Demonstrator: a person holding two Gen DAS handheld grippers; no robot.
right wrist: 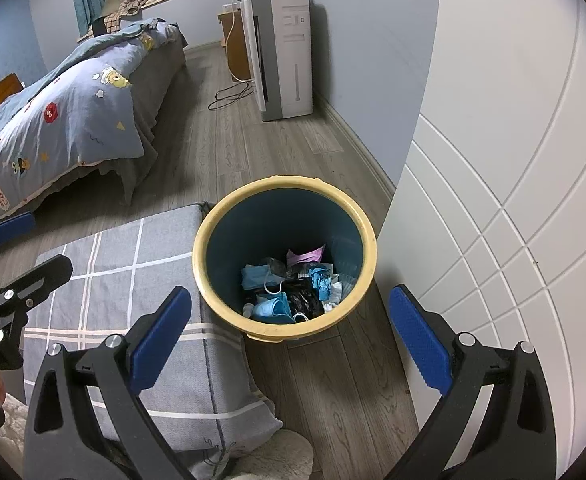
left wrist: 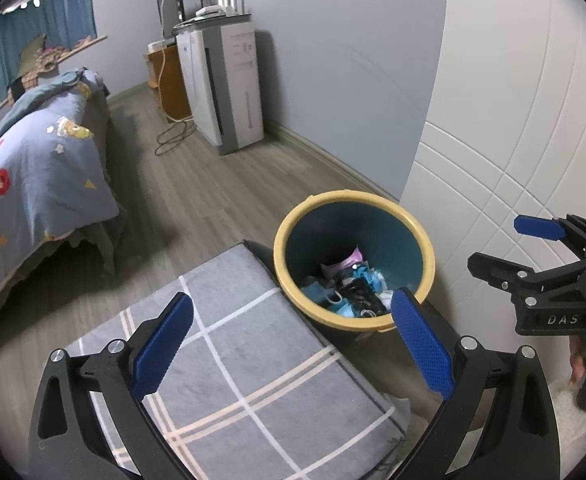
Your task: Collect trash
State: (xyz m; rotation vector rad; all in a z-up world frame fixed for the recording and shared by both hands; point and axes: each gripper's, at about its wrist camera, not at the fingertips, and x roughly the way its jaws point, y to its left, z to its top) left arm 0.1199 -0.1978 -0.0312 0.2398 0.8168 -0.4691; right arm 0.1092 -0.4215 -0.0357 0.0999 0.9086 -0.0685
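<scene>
A round trash bin (left wrist: 424,242) (right wrist: 367,240) with a yellow rim and dark teal inside stands on the wood floor by a white panelled door. Trash (left wrist: 349,288) (right wrist: 289,286) lies at its bottom: blue face masks, black plastic, a pink wrapper. My left gripper (left wrist: 293,338) hangs open above a grey checked cushion (left wrist: 229,360), its right fingertip over the bin's near rim, nothing between its fingers. My right gripper (right wrist: 291,334) is open and empty just short of the bin. In the left wrist view the right gripper (left wrist: 505,244) shows at the right edge, a hand on its handle.
The grey checked cushion (right wrist: 133,320) lies left of the bin. A bed (right wrist: 73,120) with a blue patterned duvet fills the left. A white tower unit (right wrist: 285,56) with cables on the floor stands by the far wall. The white door (right wrist: 513,200) flanks the right.
</scene>
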